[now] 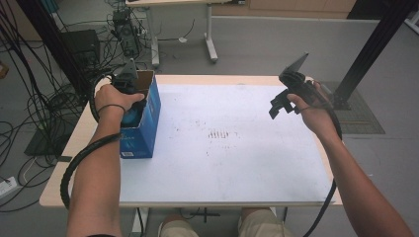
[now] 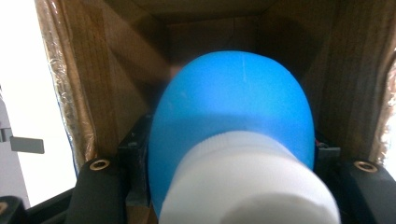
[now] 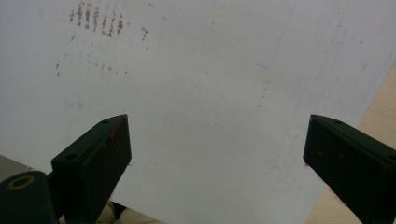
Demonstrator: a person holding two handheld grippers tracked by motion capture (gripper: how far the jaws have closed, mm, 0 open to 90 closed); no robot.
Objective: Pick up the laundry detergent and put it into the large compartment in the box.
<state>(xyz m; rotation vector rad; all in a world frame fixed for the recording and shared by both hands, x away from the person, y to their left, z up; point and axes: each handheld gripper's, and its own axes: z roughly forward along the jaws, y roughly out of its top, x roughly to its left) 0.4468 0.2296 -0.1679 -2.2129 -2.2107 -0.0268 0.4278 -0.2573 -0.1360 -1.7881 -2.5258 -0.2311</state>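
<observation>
A blue cardboard box point(image 1: 148, 123) with an open top and brown inner walls point(image 2: 102, 84) stands at the table's left edge. My left gripper point(image 1: 132, 104) reaches down into it, shut on a round blue bottle point(image 2: 233, 102) with a white cap point(image 2: 247, 186). The bottle sits between the jaws and hides their tips; my left gripper point(image 2: 231, 154) holds it inside the box. Over the table's right side, my right gripper point(image 1: 281, 104) hangs above the white sheet point(image 1: 237, 158). My right gripper point(image 3: 217, 154) is open, with nothing between its jaws.
Brown smudges point(image 1: 220, 134) mark the middle of the white sheet. The wooden table edge point(image 1: 59, 177) shows around the sheet. Cables point(image 1: 29, 113) lie on the floor at the left. A black frame post point(image 1: 368, 54) stands at the right.
</observation>
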